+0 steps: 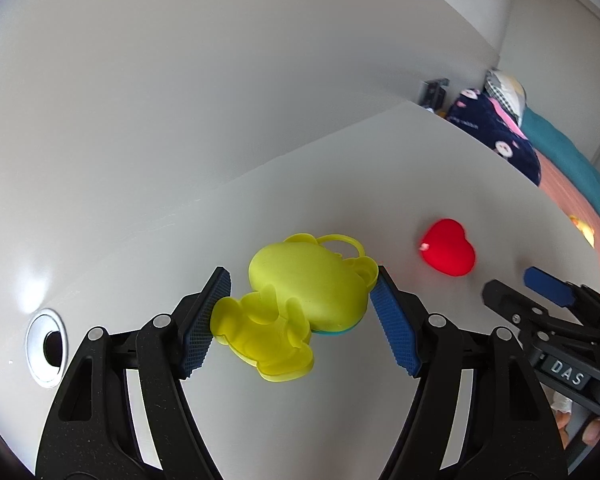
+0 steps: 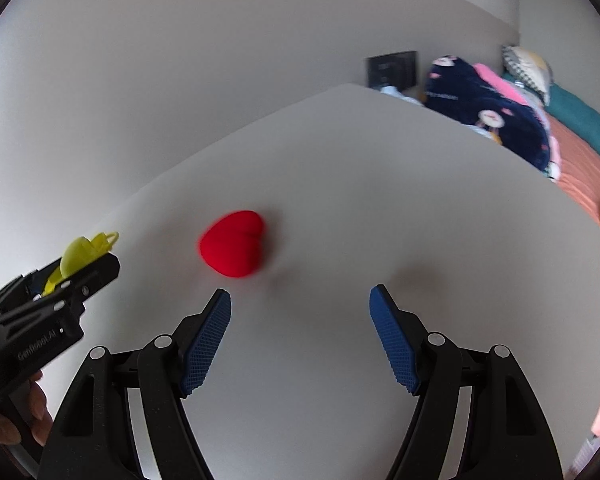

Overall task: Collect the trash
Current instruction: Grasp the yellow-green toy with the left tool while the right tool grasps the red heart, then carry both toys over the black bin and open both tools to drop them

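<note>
- Pinching a yellow toy [image 1: 300,304] between the left gripper's [image 1: 300,316] pads, above the white table [image 1: 340,168].
- Hovering near a red heart [image 2: 233,243] — right gripper [image 2: 300,336] jaws spread, empty.

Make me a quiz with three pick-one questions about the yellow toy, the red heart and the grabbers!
1. Where is the yellow toy?
A. on the bed
B. between the pads of the left hand-held gripper
C. on top of the heart

2. What colour are the pads on the right hand-held gripper?
A. blue
B. green
C. orange

3. What is the right hand-held gripper doing?
A. squeezing the heart
B. holding the yellow toy
C. open, holding nothing

Answers:
1 B, the left pads flank the toy.
2 A, both ribbed pads are blue.
3 C, only white table shows between its pads, and the red heart lies beyond them.
</note>
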Tool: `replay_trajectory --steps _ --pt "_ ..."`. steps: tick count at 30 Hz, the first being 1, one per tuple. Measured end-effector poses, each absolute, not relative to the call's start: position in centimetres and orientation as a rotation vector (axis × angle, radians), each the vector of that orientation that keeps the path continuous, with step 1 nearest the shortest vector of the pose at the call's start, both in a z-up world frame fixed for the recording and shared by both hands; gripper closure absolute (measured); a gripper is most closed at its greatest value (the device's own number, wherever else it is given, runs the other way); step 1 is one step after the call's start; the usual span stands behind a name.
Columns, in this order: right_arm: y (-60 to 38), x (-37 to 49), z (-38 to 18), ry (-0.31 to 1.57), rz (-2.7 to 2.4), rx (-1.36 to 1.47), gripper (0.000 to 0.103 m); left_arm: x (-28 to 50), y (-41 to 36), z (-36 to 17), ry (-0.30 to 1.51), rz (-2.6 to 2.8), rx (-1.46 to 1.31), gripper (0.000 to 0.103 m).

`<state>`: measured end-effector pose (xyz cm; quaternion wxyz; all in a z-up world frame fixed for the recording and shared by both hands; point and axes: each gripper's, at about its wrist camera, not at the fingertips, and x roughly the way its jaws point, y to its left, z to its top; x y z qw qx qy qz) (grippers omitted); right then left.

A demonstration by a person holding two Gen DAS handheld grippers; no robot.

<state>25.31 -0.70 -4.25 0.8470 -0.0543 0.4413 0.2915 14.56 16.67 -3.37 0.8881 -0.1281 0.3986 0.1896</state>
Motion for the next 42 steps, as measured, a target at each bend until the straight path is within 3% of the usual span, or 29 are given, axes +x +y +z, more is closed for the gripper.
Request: replay_trajectory --steps 8,12,18,20,42 --pt "2.4 26.4 -5.0 0.943 0.634 -0.132 0.031 14.2 18.0 -3.8 0.837 0.416 -0.295 0.033" --pt "3.2 26.9 -5.1 0.924 0.635 -0.163 0.04 14.5 17.9 -3.8 0.845 0.41 -0.287 0.033" --pt "3.9 27.5 -5.1 0.891 0.662 -0.206 0.043 15.3 17.7 -4.0 0.853 0.408 -0.283 0.033" --pt "4.2 27.4 -5.1 0.877 0.667 -0.237 0.053 15.3 17.8 -4.0 0.853 0.408 -0.284 0.033" --pt "-3.9 25.6 -2.1 0.874 0.627 -0.164 0.054 15.4 13.0 -2.2 0.859 0.338 -0.228 0.033"
